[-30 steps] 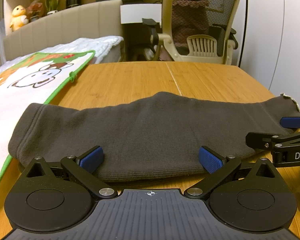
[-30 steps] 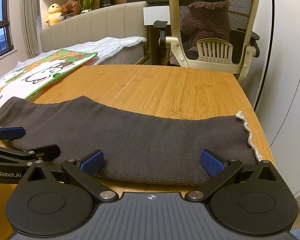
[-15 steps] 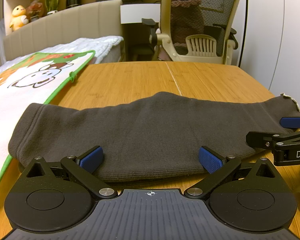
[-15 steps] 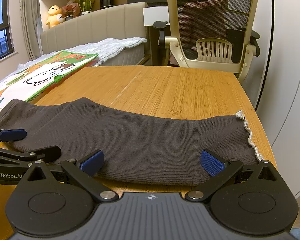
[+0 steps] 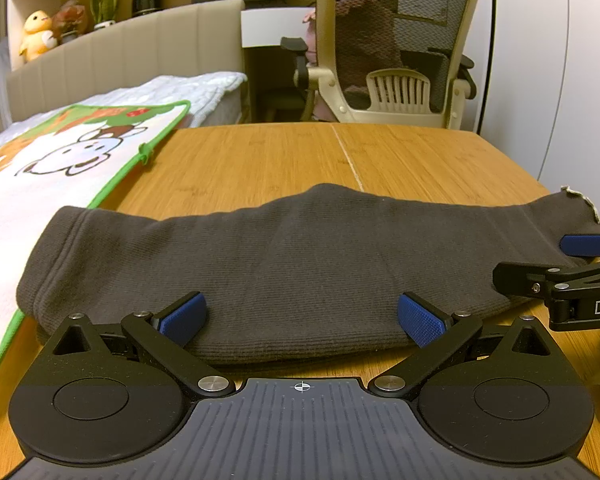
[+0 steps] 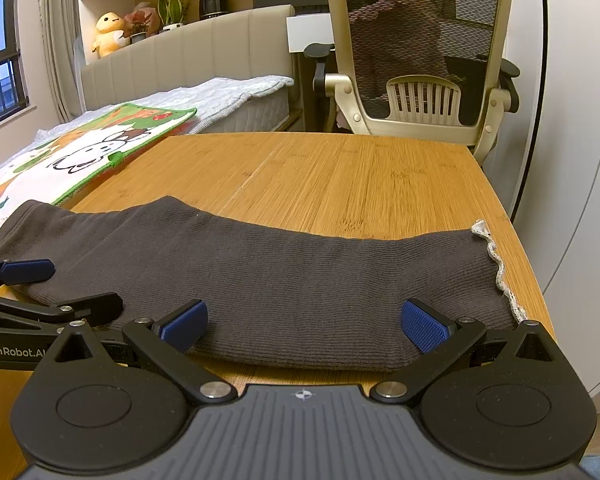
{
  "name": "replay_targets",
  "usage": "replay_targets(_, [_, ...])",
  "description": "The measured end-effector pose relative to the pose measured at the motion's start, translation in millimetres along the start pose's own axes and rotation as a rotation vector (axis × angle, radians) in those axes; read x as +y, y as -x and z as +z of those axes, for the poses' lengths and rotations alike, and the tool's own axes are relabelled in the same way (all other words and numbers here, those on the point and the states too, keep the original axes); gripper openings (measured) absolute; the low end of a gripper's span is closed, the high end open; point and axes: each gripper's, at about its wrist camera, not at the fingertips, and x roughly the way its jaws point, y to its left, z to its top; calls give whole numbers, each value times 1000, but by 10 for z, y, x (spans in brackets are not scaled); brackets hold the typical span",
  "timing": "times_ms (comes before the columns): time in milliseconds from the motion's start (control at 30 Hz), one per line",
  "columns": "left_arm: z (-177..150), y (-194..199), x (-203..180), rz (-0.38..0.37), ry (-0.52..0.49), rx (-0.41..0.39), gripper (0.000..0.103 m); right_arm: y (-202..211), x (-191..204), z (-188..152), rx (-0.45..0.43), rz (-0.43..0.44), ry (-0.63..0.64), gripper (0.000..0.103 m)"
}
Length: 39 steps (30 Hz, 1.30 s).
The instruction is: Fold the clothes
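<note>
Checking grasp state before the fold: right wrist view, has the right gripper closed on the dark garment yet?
No. The right gripper is wide open, its blue pads far apart over the near edge of the dark garment.

Place: a home bedroom
Evidence: a bed (image 6: pixel 220 96) and mesh office chair (image 6: pixel 420 40) are standing behind the counter (image 6: pixel 360 184); a plush toy (image 6: pixel 108 34) is sitting on the headboard shelf.

The right tool (image 6: pixel 304 322) has edged slightly forward and tilted over the dark garment (image 6: pixel 260 280).
</note>
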Motion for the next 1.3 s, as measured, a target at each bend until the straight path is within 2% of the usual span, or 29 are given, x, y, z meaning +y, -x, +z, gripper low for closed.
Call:
replay_targets(367, [0, 4, -3, 0, 1, 0, 103, 16, -10, 2, -2, 4, -5, 103])
replay_targets(767, [-2, 38, -4, -4, 1, -1, 103, 7, 61, -4, 14, -34, 41, 103])
replay_targets(900, [-4, 52, 39, -30, 16, -3, 103, 16, 58, -15, 13, -37, 40, 103])
replay_targets(1067, [3, 117, 191, -118, 95, 3, 103, 44, 88, -47, 5, -58, 41, 103])
replay_targets(1167, [19, 112, 171, -121, 63, 23, 103, 78, 113, -78, -2, -74, 48, 103])
replay_targets(1300, [37, 91, 15, -66, -14, 57, 103, 141, 95, -123, -1, -58, 67, 103])
